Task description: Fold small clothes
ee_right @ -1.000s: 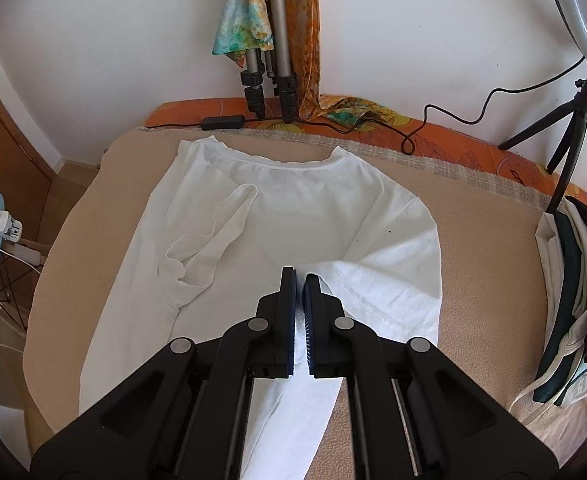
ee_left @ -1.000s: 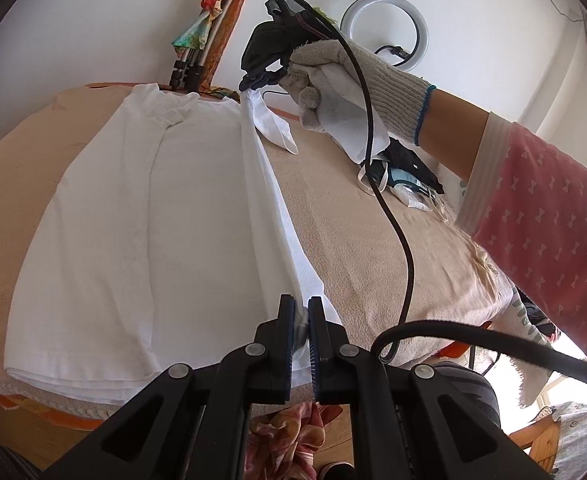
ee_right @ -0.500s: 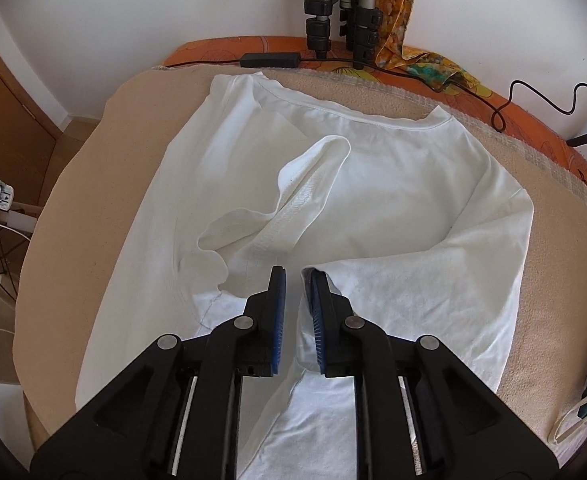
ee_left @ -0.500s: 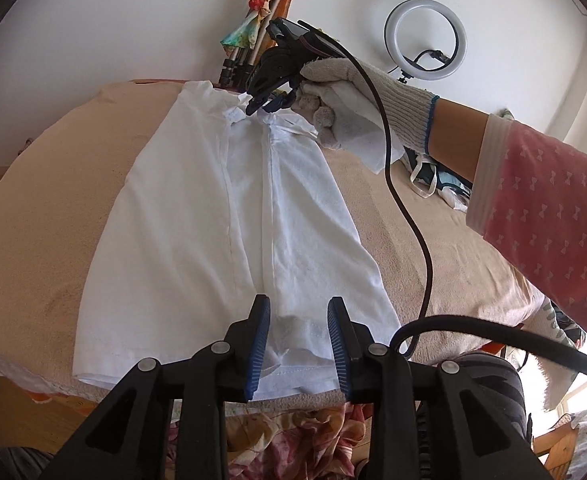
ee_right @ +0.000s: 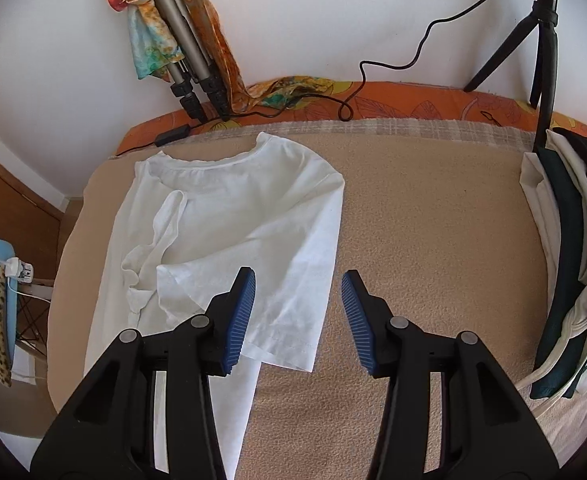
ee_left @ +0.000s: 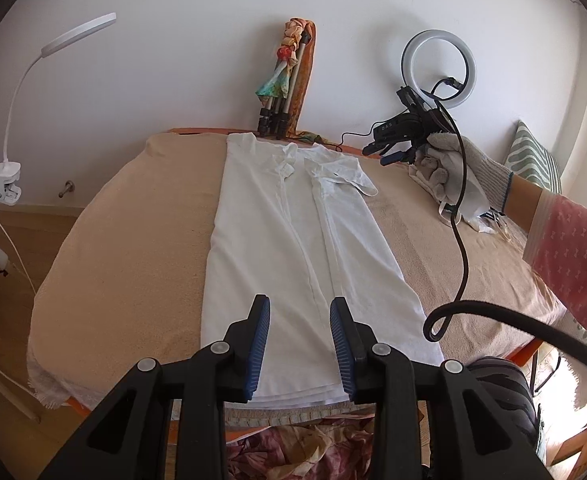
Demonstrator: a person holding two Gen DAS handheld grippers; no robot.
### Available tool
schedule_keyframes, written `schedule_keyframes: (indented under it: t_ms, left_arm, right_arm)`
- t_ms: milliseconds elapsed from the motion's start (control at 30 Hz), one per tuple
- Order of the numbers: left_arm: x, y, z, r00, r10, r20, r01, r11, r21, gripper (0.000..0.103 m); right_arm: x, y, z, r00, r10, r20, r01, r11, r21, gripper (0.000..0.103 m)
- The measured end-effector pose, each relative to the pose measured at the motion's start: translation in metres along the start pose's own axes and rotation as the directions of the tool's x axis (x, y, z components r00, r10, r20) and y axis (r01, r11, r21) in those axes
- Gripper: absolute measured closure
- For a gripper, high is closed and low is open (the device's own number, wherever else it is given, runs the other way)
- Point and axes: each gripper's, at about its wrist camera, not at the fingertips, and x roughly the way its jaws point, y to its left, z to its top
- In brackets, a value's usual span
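Note:
A white T-shirt [ee_left: 293, 240] lies on the beige blanket [ee_left: 133, 240], both sides folded in to a long strip, collar toward the wall. My left gripper [ee_left: 299, 328] is open and empty above the shirt's hem. My right gripper [ee_right: 298, 304] is open and empty above the folded sleeve of the shirt [ee_right: 261, 224], near its right edge. It also shows in the left wrist view [ee_left: 397, 148], held by a gloved hand [ee_left: 449, 176] at the shirt's far right.
A stack of folded clothes [ee_right: 565, 248] lies at the bed's right edge. A tripod [ee_left: 281, 92] with scarves leans on the wall behind the collar. A ring light [ee_left: 439, 70] stands at the back right, its cable [ee_right: 393, 64] trailing along the bed. A clip lamp [ee_left: 13, 120] stands at left.
Both grippers were shut on the shirt's right side and carried it leftward over the middle. They have opened, let it go and pulled back; the fold lies flat.

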Motion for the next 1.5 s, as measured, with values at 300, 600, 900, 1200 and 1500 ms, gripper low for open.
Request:
schedule_keyframes:
  t_ms: [300,600,900,1200,1500]
  left_arm:
    - [0.002,0.009,0.001,1.000,0.006,0.011,-0.006,0.999,-0.039,0.072]
    - [0.003,0.010,0.002,1.000,-0.005,0.018,0.006,0.999,-0.040,0.073]
    - [0.003,0.010,0.000,1.000,-0.014,0.028,0.015,1.000,-0.028,0.074]
    - [0.000,0.014,0.001,0.999,-0.025,0.038,0.027,0.998,-0.049,0.074]
    - [-0.001,0.022,0.000,0.998,-0.042,0.048,0.047,0.994,-0.099,0.074]
  right_arm:
    - [0.041,0.033,-0.003,0.993,-0.048,-0.107,0.043,0.998,-0.043,0.061]
    - [0.058,0.039,0.004,0.975,-0.141,-0.174,0.132,0.989,-0.061,0.095]
    - [0.034,0.031,0.008,0.990,-0.096,-0.106,0.094,0.995,-0.015,0.100]
    - [0.023,0.034,0.024,0.997,0.040,-0.072,-0.034,0.995,0.089,0.101]
    - [0.036,0.071,0.063,0.990,0.140,-0.020,-0.136,0.980,0.146,0.101]
